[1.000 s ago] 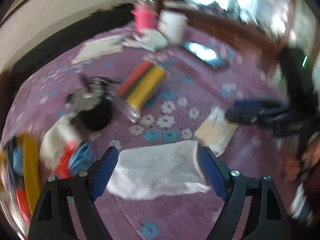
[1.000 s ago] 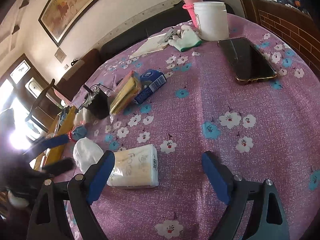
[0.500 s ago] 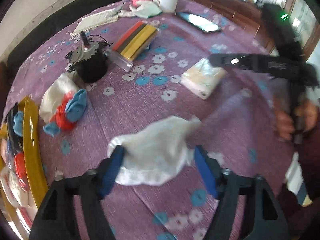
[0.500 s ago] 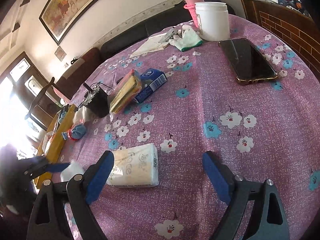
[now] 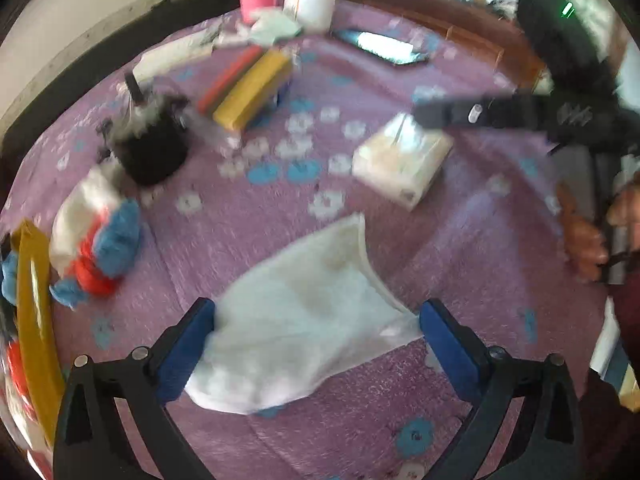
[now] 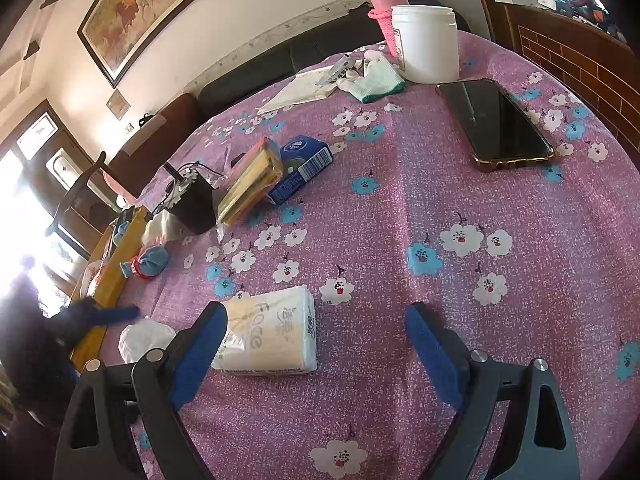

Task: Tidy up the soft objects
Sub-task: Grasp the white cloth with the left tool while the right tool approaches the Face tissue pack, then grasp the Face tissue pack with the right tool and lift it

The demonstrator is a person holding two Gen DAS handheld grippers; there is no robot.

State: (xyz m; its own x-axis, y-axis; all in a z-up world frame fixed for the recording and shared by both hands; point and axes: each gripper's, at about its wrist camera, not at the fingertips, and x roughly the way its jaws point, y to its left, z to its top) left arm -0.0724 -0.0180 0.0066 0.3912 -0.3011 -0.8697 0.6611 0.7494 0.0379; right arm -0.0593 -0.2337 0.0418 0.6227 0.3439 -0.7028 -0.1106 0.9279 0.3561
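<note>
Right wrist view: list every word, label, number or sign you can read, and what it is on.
"Face": on the tissue pack by the right gripper, letters turned sideways.
Characters beside it on the same wrapper: too distorted to read.
Blue box: barcode and white logo, print too small to read.
White jar: side label, too small to read.
Left wrist view: too blurred, nothing legible.

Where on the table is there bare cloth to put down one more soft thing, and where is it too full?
Free: the wide patch between the tissue pack and the phone, ahead of the right gripper. Crowded: the far left, where the black pot, sponge pack, blue box and sock bundle sit close. The white cloth fills the space between the left gripper's fingers.
</note>
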